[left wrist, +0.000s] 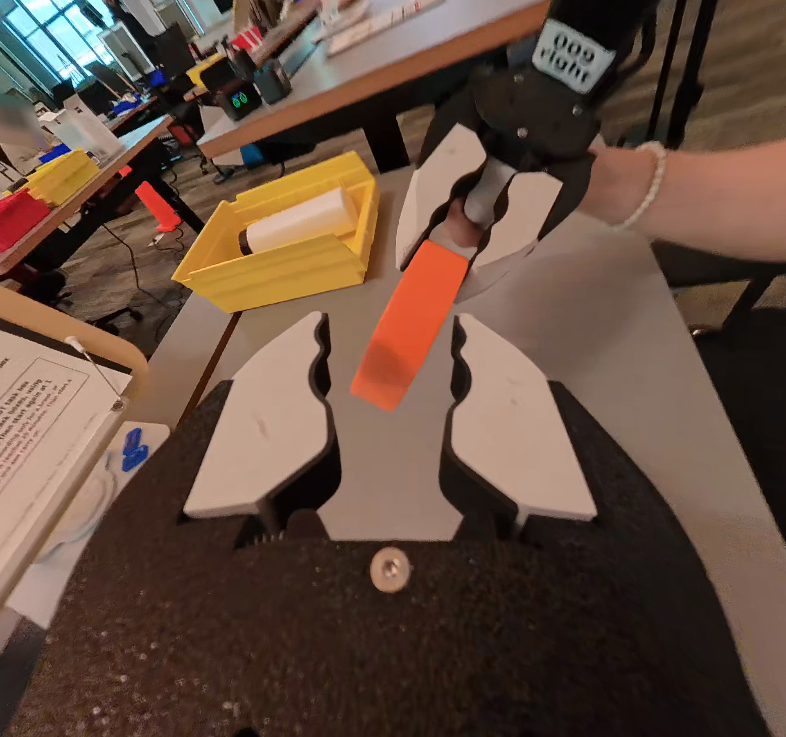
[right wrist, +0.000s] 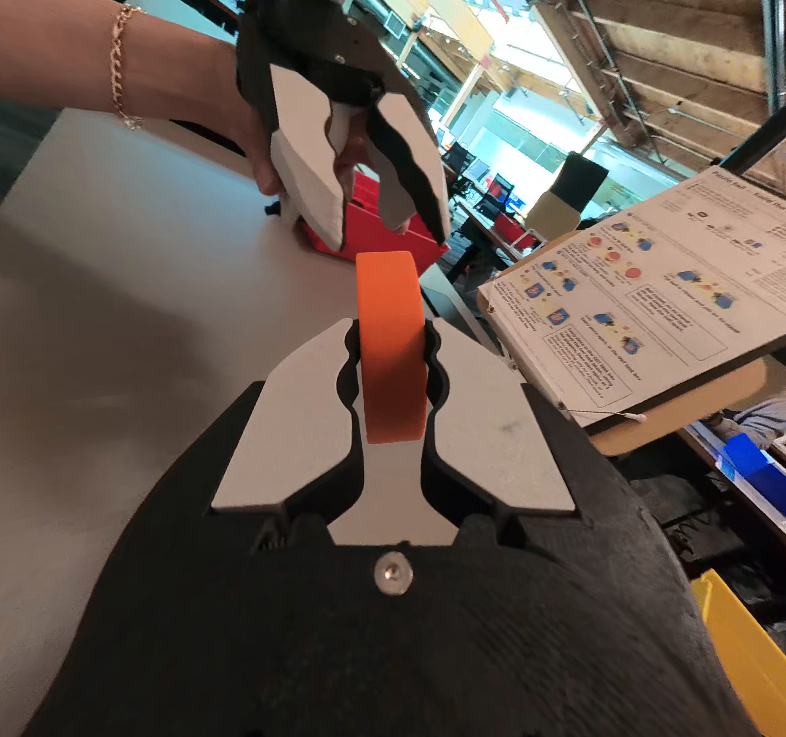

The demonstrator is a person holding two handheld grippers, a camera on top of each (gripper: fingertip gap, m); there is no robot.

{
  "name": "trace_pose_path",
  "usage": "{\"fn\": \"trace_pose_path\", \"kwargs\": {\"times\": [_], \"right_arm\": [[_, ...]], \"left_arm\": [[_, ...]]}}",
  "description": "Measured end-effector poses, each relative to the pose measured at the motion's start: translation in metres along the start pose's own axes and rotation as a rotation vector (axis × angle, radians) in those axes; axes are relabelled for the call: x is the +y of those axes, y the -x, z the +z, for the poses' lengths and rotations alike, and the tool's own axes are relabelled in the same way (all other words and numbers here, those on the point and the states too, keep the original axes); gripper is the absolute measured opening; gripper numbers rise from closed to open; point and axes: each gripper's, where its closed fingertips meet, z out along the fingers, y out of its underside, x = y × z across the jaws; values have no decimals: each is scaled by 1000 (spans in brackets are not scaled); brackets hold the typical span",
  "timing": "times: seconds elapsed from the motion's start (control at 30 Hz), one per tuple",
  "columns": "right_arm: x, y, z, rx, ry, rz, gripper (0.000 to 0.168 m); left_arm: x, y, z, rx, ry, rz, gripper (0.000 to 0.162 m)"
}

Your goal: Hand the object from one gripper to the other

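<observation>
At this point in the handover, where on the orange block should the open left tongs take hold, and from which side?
Grip the free end of the orange block, the end pointing at the left tongs. The right tongs are shut on its other end. Come straight along its length so the open fingers straddle its two flat sides, as it is long and slab-like and the table lies below.

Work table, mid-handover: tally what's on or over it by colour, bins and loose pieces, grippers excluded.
Orange: 1, flat orange plastic block, held over the table
Yellow: 1, yellow plastic bin
White: 1, white cylinder with black cap, inside that bin
Red: 1, red plastic bin
Total: 4
</observation>
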Motion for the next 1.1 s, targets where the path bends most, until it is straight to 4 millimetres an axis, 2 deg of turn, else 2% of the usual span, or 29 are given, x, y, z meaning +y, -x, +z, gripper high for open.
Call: {"fn": "trace_pose_path", "kwargs": {"times": [0.1, 0.13, 0.3, 0.4, 0.5, 0.57, 0.63, 0.77, 0.8, 0.83, 0.9, 1.0, 1.03, 1.1], "right_arm": [[-5, 8, 2, -44, -20, 15, 29], [-8, 8, 2, -49, -35, 28, 29], [-9, 5, 0, -65, -87, 141, 30], [-15, -6, -9, 18, -168, 75, 39], [-3, -19, -14, 138, -100, -75, 53], [6, -26, -13, 182, -50, -68, 62], [7, -25, -10, 141, -96, 107, 71], [8, -35, -4, -6, -275, 748, 85], [6, -35, -3, -60, -323, 879, 85], [5, -37, -2, -93, -358, 985, 78], [-1, -37, 0, -120, -418, 1053, 74], [5, -26, 11, -91, -310, 938, 48], [4, -22, 12, -93, -301, 872, 30], [1, -22, 11, -99, -298, 839, 29]], "left_arm": [[11, -9, 11, 35, 91, 72, 44], [14, -12, 13, 55, 114, 84, 34], [10, -14, 14, 67, 87, 61, 31], [4, 0, 10, 46, 9, -144, 30], [-2, 20, 2, 35, -115, -454, 30], [-5, 32, -3, 44, -200, -640, 30], [-7, 41, -6, 61, -268, -796, 30], [-12, 42, -9, 110, -361, -863, 30], [-11, 41, -9, 110, -363, -859, 30], [-10, 40, -8, 107, -360, -843, 30], [-7, 36, -5, 96, -349, -793, 30], [-7, 31, -1, 99, -352, -765, 30], [-6, 32, 0, 85, -348, -761, 30], [-7, 30, -2, 99, -361, -741, 30]]}}
